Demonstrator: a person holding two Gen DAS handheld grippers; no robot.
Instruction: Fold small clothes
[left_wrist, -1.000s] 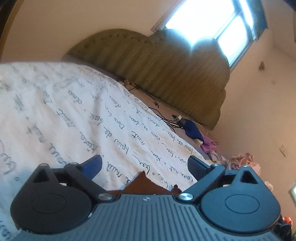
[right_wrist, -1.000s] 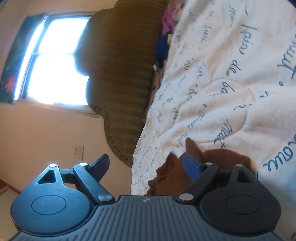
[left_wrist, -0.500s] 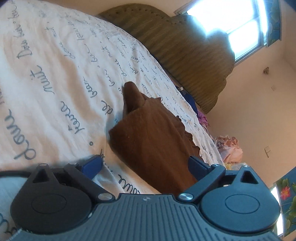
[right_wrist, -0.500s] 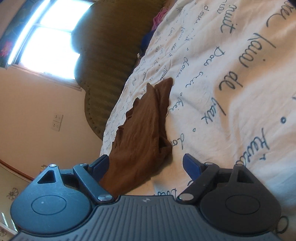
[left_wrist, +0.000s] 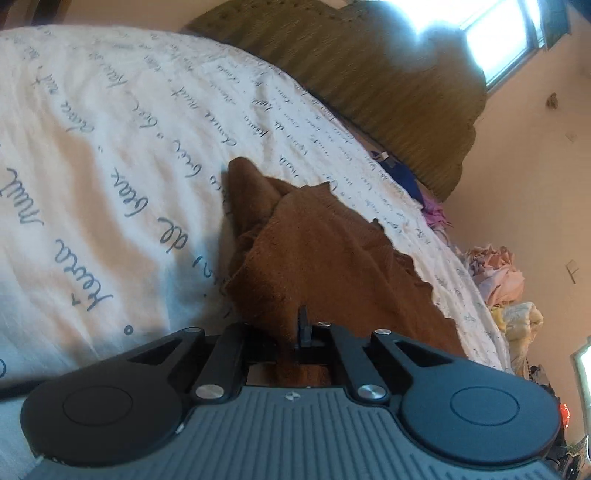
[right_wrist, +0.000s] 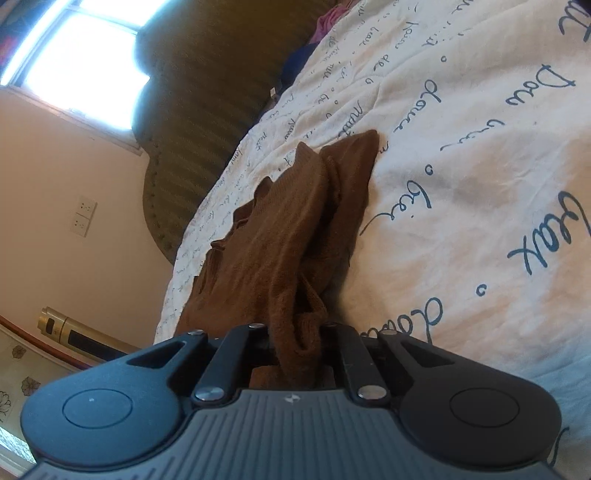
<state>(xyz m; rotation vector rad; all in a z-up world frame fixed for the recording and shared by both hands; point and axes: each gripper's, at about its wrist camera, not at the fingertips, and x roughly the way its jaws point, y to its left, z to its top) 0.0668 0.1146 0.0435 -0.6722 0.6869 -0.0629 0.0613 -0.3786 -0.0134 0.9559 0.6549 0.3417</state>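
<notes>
The left gripper (left_wrist: 301, 334) has its jaws clamped on the near edge of a brown garment (left_wrist: 325, 258), which stretches away ahead of the jaws across the bed (left_wrist: 110, 147), over a white cover printed with dark script. The right gripper (right_wrist: 299, 343) has its jaws clamped on a bunched fold of the same brown garment (right_wrist: 280, 236), the cloth lying ahead of them and slightly to their left. A ribbed olive headboard (left_wrist: 388, 92) stands beyond.
</notes>
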